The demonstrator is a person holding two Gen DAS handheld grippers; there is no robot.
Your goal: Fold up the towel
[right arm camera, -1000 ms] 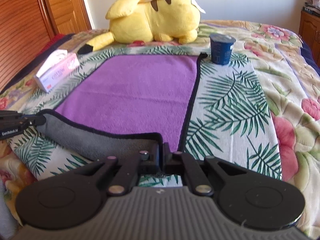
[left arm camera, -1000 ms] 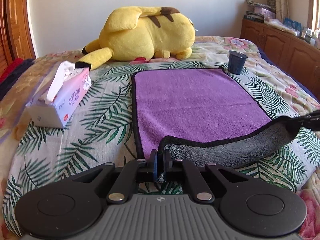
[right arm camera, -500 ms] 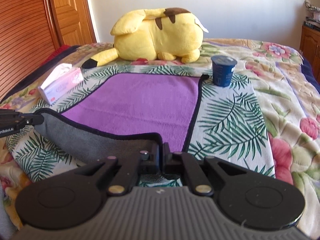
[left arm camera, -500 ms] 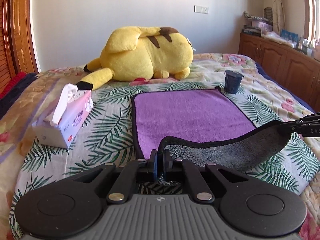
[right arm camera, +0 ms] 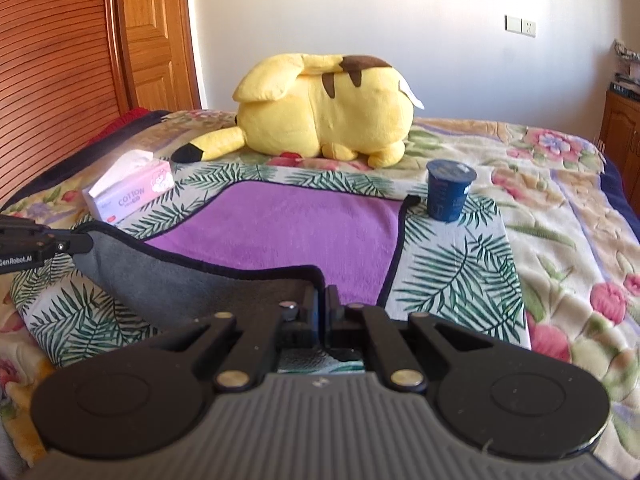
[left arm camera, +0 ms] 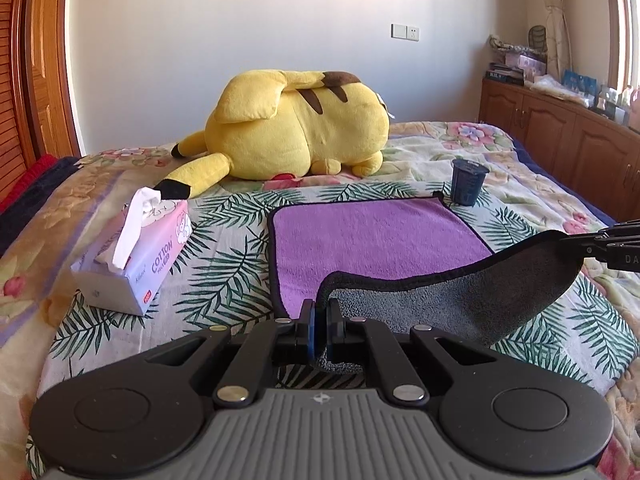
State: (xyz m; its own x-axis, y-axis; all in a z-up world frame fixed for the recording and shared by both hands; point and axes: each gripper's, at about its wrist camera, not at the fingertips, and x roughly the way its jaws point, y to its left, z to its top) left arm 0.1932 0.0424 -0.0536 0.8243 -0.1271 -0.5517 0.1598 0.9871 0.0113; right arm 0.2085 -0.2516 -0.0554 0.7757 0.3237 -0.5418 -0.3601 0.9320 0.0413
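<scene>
A purple towel (left arm camera: 372,236) with a black border and a grey underside lies on the bed; it also shows in the right wrist view (right arm camera: 288,228). My left gripper (left arm camera: 320,312) is shut on its near left corner. My right gripper (right arm camera: 322,300) is shut on its near right corner. The near edge is lifted off the bed between them, and the grey underside (left arm camera: 460,300) hangs in a sagging band. The far half lies flat. Each gripper shows at the edge of the other's view, the right one (left arm camera: 600,240) and the left one (right arm camera: 40,240).
A big yellow plush toy (left arm camera: 296,132) lies behind the towel. A dark blue cup (left arm camera: 466,182) stands at the towel's far right corner. A pink tissue box (left arm camera: 136,256) sits to the left. Wooden cabinets (left arm camera: 560,140) line the right wall, a wooden door (right arm camera: 80,60) the left.
Both grippers have risen with the towel's near corners. The near edge hangs higher off the bed and more of the grey underside shows.
</scene>
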